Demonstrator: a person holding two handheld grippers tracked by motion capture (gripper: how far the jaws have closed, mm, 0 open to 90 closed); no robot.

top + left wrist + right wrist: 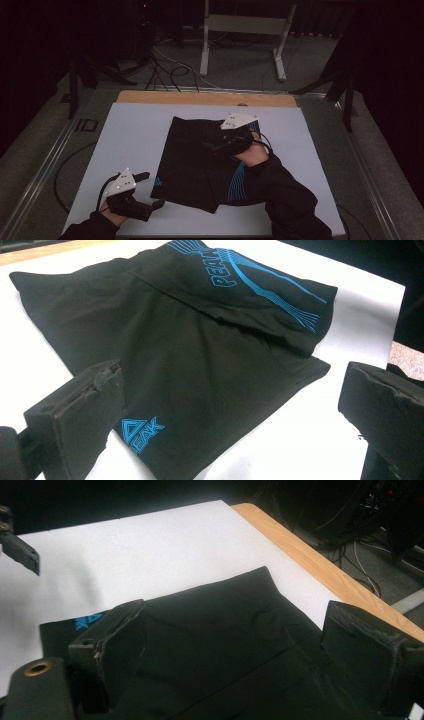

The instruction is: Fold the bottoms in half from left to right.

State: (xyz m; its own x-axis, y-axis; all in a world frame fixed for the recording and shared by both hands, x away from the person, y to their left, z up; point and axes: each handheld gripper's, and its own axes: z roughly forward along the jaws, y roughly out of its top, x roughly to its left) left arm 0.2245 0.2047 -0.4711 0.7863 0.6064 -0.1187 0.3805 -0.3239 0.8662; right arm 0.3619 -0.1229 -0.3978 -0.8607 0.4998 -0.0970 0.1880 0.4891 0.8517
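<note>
A pair of black shorts (200,167) with blue striping and a blue logo lies partly folded on the white sheet (135,140) that covers the tabletop (200,98), roughly at its middle and a little toward the person's right. In the left gripper view the shorts (200,355) show one side folded over the other, with blue lettering on the upper fold and a small blue triangle logo near the closest corner.

The right gripper (227,142) hovers over the far part of the shorts, its fingers (120,640) spread wide with black fabric (225,645) lying between and below them; they clasp nothing.

The left gripper (147,190) sits at the near left edge of the sheet, just beside the shorts' near left corner. Its fingers (80,415) are also spread wide, one on each side of that corner, and hold nothing.

Beyond the tabletop, cables (170,70) trail over the floor near a pale metal stand (245,30).
</note>
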